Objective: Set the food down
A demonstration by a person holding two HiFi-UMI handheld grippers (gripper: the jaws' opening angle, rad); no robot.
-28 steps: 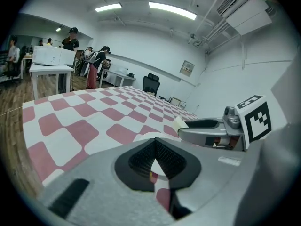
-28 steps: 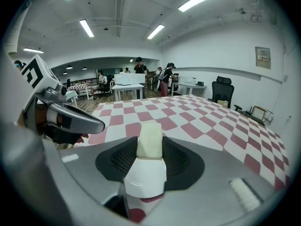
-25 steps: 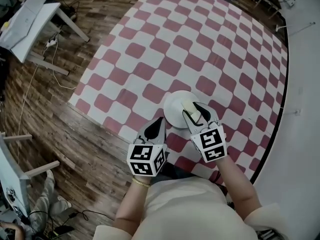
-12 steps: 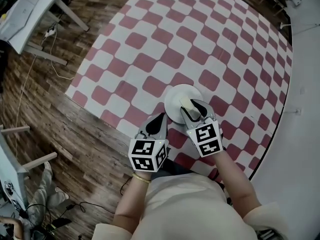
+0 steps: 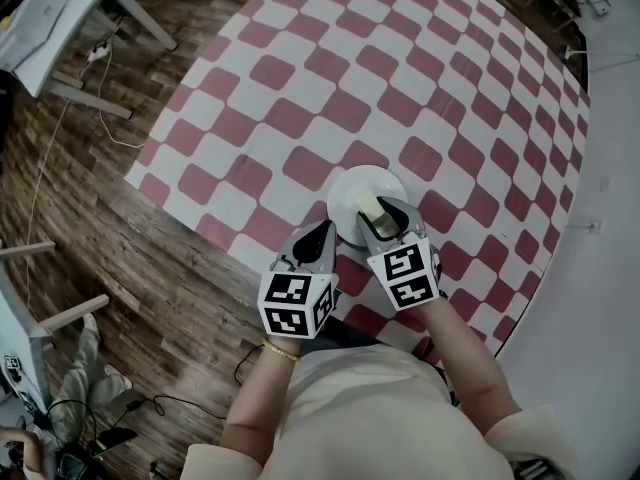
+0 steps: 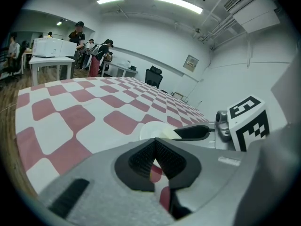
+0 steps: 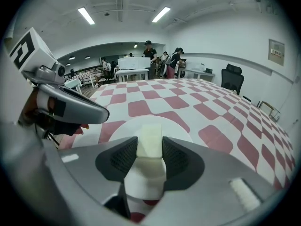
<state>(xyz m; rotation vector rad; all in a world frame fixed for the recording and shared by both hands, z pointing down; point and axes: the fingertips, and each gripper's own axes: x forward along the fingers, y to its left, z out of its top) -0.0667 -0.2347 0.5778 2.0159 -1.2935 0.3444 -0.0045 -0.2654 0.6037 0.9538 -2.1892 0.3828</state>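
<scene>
Fingers (image 7: 176,156) of right gripper (image 7: 150,149) pinch one food block (image 7: 151,136), seemingly over one plate (image 7: 178,127); left gripper (image 6: 154,142) closed, empty.

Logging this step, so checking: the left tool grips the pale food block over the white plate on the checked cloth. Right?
No. It is the right tool that grips the pale food block over the white plate on the checked cloth; the left tool is shut on nothing. The right gripper view shows it.
</scene>
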